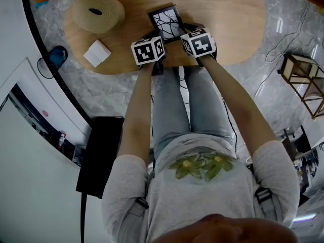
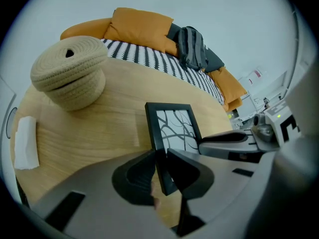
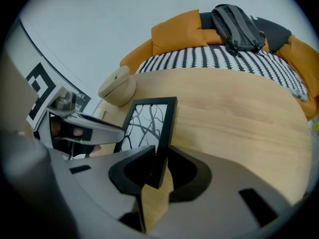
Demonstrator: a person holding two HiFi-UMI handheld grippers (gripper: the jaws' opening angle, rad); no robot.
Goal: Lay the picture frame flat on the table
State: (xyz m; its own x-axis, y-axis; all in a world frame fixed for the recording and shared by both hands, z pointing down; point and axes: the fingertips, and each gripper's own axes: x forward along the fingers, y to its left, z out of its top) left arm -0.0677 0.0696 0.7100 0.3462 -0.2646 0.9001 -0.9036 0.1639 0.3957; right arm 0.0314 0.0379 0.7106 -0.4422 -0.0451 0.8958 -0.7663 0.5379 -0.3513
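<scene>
Table: the oval wooden top point(image 1: 234, 19) lies in front of your knees and carries everything named below except the seat and the backpack.
Seat: beyond the table's far edge you see a black-and-white striped cover point(image 3: 224, 59) with orange cushions point(image 2: 142, 26) along its back.
Backpack: a grey one point(image 3: 237, 26) rests against the cushions.
Basket: a round woven rope basket point(image 1: 97, 12), with a lid that has a hole in the top, stands on the far left of the table, well apart from the frame.
Left gripper: your left gripper point(image 2: 160, 159) has its jaws clamped on the frame's left border, near the lower corner.
Right gripper: your right gripper point(image 3: 160, 158) has its jaws clamped on the frame's right border, low down, level with the other gripper.
Picture frame: the black frame with a bare-branch print point(image 1: 167, 22) is held between your two grippers over the table's near middle, tilted with its face toward you. Whether its lower edge touches the wood, you cannot tell.
White block: a small white square piece point(image 1: 97, 53) lies on the table's near left, below the basket and apart from both grippers.
</scene>
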